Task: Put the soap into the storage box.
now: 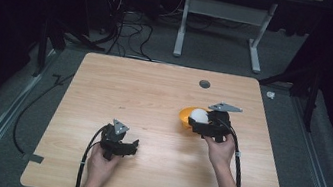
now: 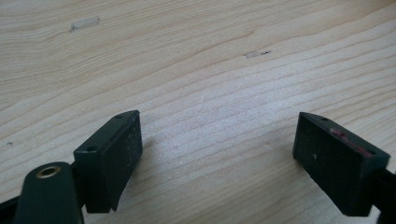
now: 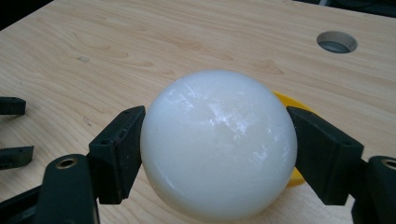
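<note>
The right gripper (image 1: 200, 121) clamps a white ball (image 3: 218, 144) over the yellow bowl (image 1: 184, 117) right of centre, well inside the table (image 1: 154, 91) edges, while the left gripper (image 2: 218, 161) rests with jaws spread on bare wood

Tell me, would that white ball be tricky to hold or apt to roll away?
Probably slippery: the white ball looks smooth and glossy, with bright glints on its surface. Being round, it would likely roll if let go on the flat table. The right tool touches it at two small side patches only, so the grip seems delicate.

Bare wooden counter (image 1: 154, 96) lies open all around; a yellow plastic bowl (image 1: 184, 117) with a white translucent ball (image 3: 218, 148) blocks the right-centre.
</note>
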A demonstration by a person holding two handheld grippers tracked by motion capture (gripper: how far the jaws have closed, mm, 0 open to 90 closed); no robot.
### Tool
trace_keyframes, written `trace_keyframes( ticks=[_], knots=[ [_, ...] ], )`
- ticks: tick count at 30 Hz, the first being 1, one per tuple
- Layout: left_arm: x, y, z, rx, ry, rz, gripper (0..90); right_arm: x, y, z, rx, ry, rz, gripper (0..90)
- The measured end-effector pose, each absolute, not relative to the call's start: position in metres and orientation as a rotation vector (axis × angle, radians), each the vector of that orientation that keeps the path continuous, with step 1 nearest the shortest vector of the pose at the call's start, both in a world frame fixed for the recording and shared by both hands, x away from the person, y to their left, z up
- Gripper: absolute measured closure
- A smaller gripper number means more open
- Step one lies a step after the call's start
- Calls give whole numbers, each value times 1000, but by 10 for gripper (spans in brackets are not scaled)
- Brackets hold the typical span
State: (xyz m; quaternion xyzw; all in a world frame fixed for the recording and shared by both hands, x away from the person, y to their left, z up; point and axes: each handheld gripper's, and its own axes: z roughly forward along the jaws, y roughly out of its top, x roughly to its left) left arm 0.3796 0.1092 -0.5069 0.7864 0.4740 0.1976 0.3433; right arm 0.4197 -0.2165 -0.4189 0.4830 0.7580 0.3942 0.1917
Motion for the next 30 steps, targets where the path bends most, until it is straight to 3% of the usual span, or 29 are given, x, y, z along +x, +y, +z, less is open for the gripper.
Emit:
trace_keyframes(
  ticks=[30],
  knots=[
    [379, 109, -507, 2045, 1229, 512, 161, 455, -210, -438, 1438, 2102, 1015, 243]
  ],
)
